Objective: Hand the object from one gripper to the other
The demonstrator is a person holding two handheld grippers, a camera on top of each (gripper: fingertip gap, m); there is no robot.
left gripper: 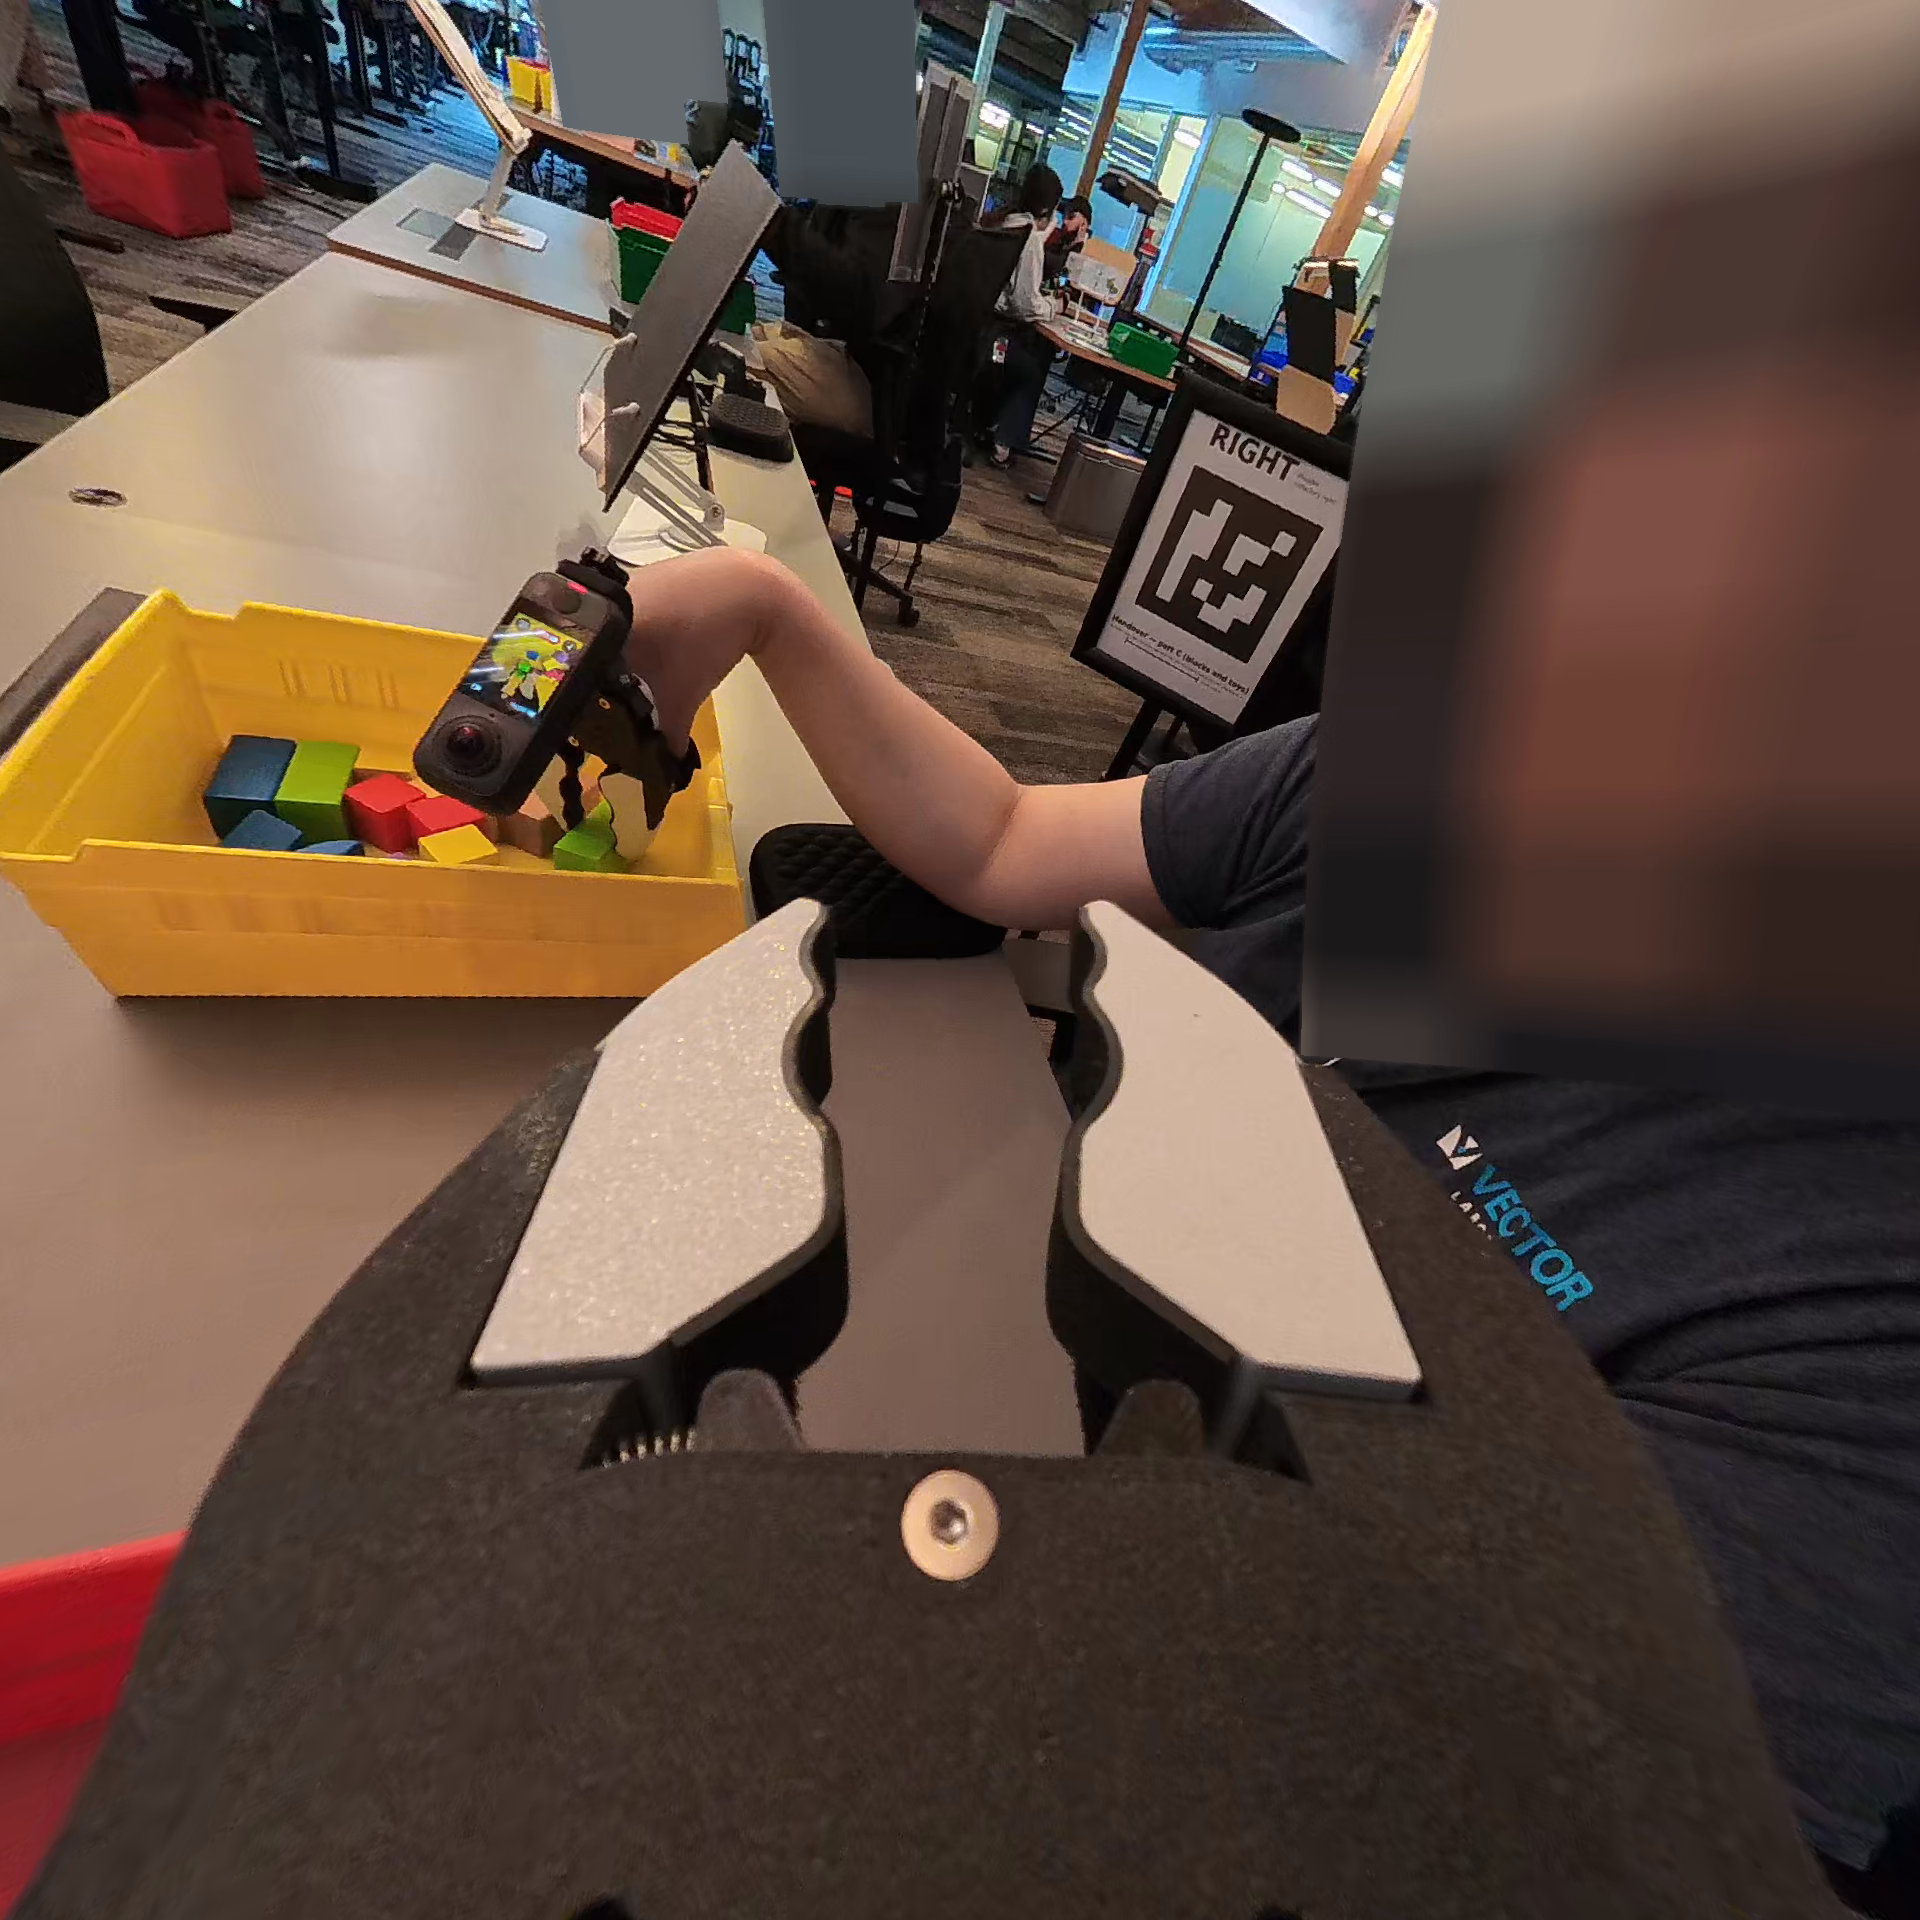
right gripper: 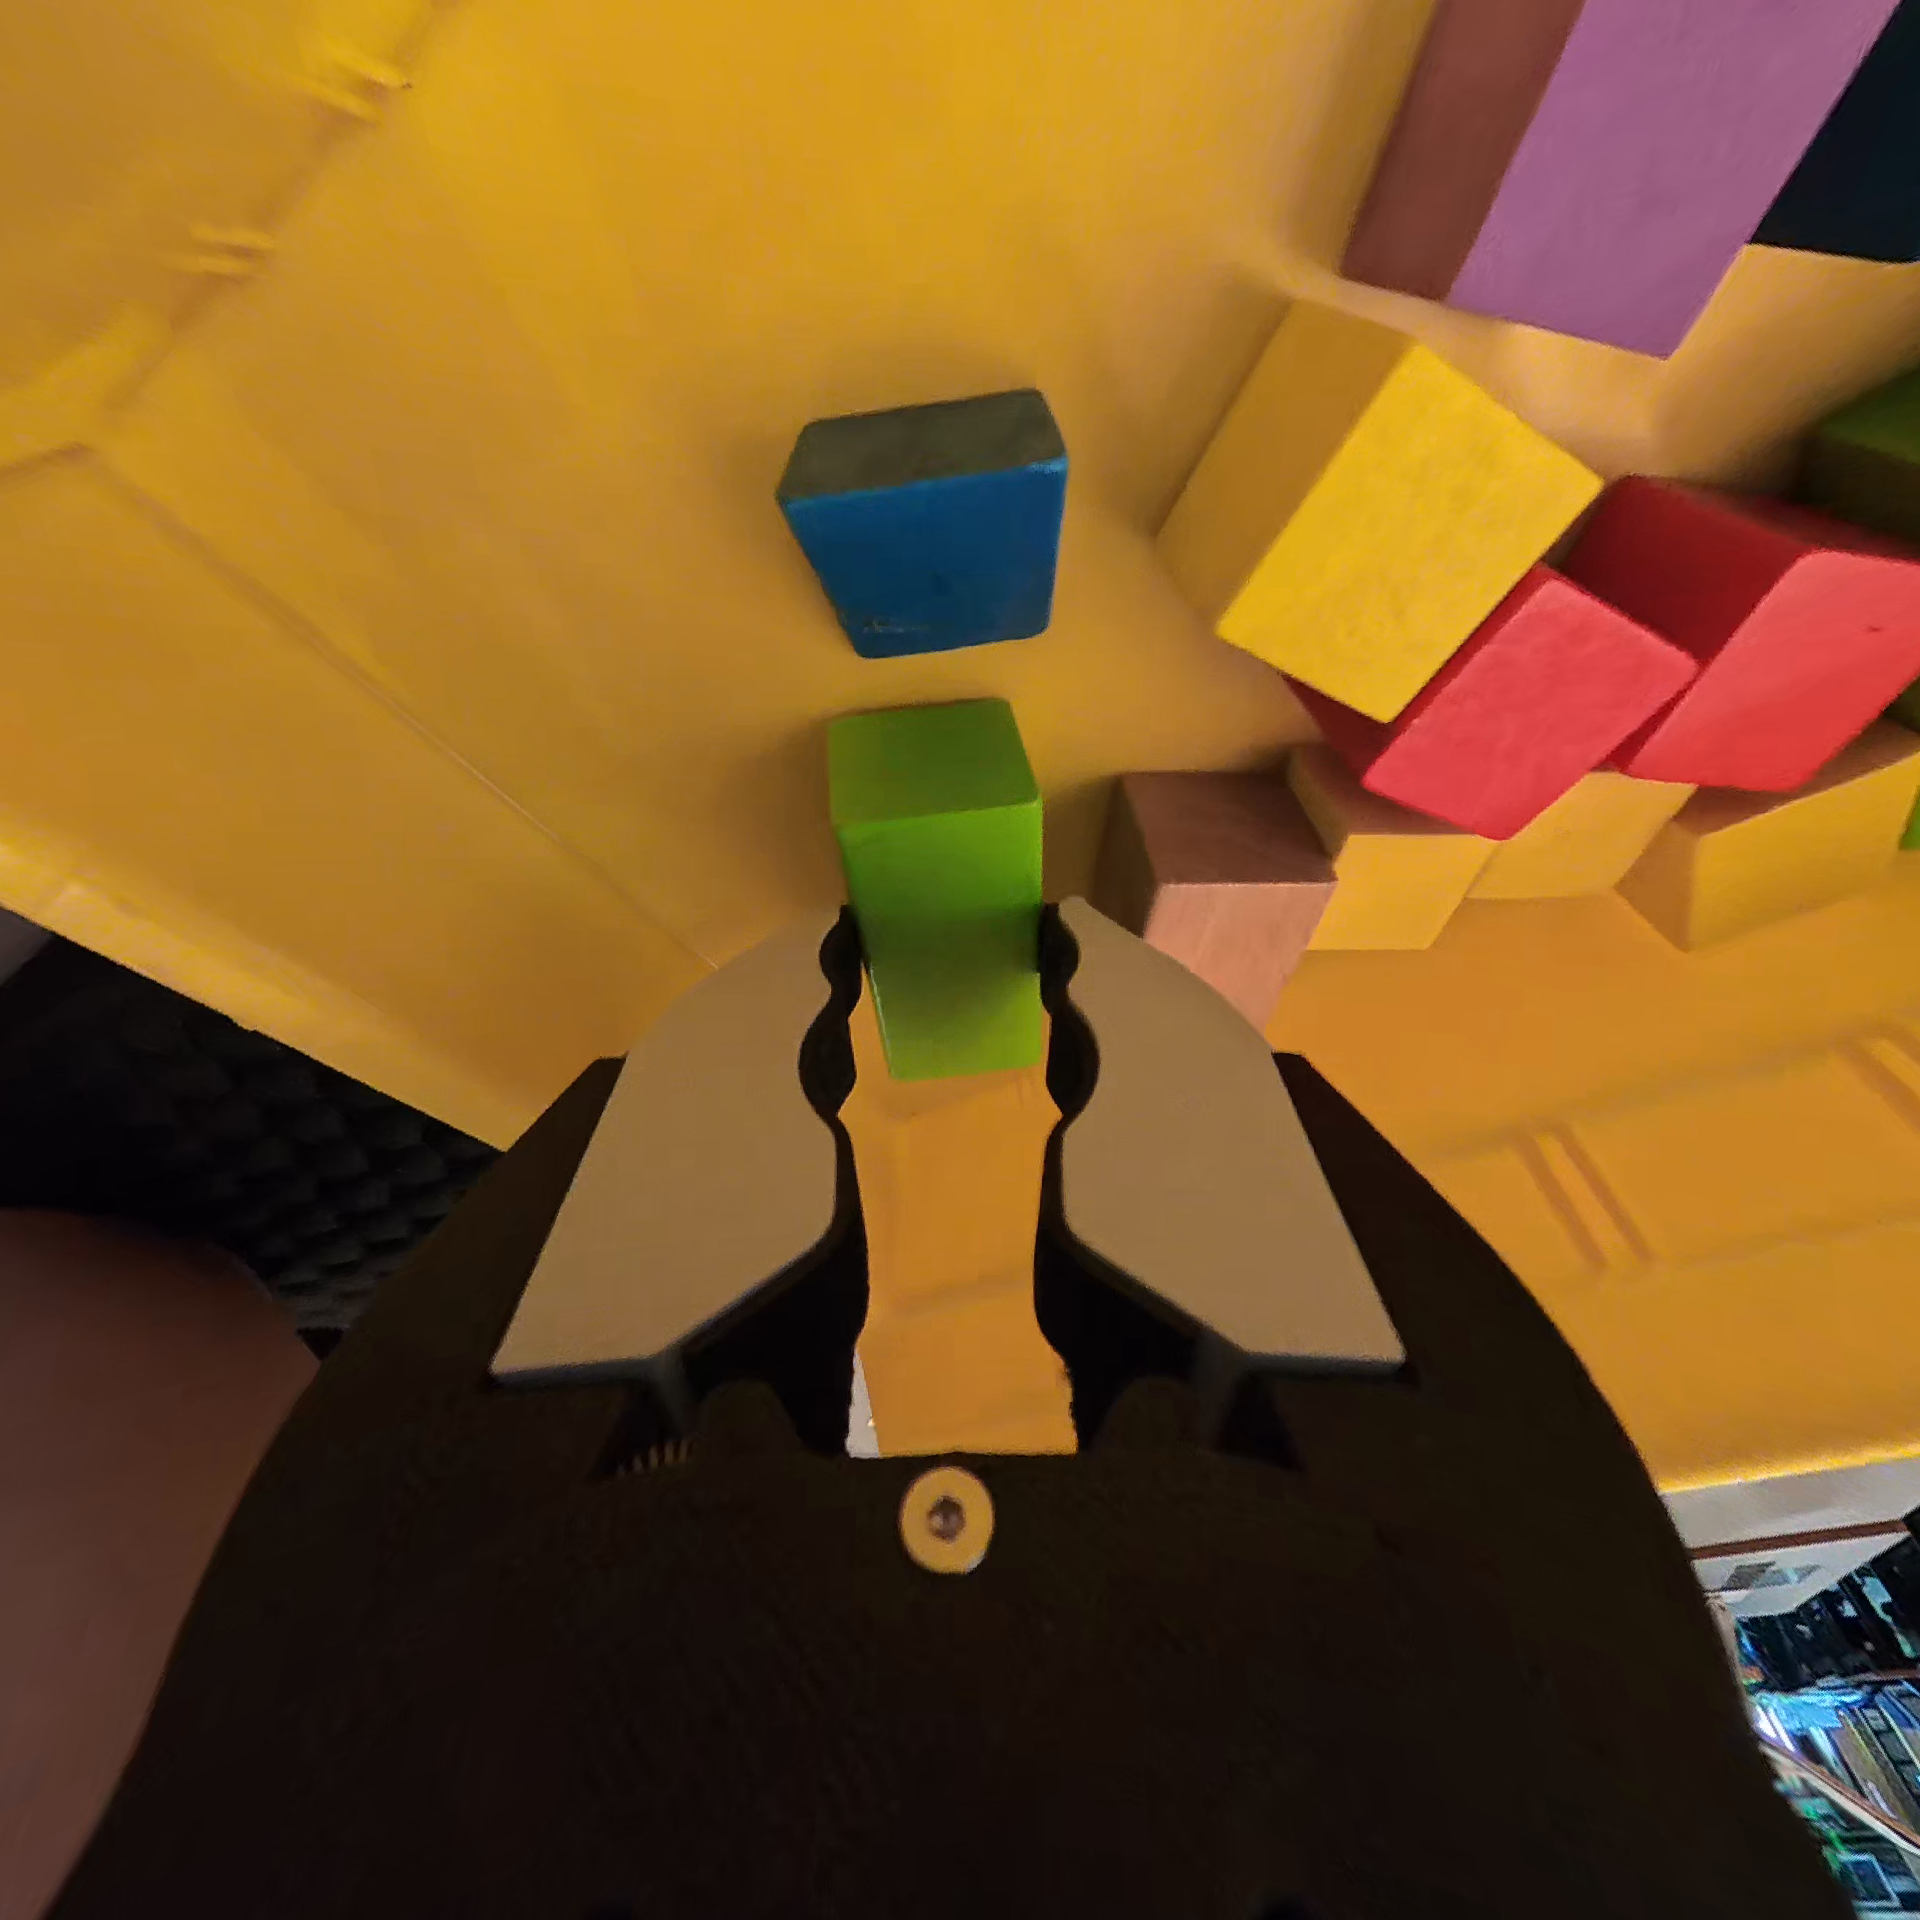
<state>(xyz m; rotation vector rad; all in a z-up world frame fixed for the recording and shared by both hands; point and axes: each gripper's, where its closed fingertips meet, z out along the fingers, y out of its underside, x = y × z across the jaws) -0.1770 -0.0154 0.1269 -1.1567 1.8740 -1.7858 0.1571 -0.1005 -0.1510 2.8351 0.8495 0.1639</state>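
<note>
The right gripper (right gripper: 948, 935) clenched a green block (right gripper: 935, 873) inside the yellow bin (right gripper: 416, 520); the left gripper (left gripper: 951, 935) hung released above the worktop (left gripper: 260, 1195).

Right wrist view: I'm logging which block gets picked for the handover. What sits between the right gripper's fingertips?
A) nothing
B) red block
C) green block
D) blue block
C: the green block is pinched at the right gripper's tips, inside the yellow bin.

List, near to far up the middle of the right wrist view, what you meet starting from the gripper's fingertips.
right gripper closed on the green block → blue block → bare yellow bin wall.
</note>
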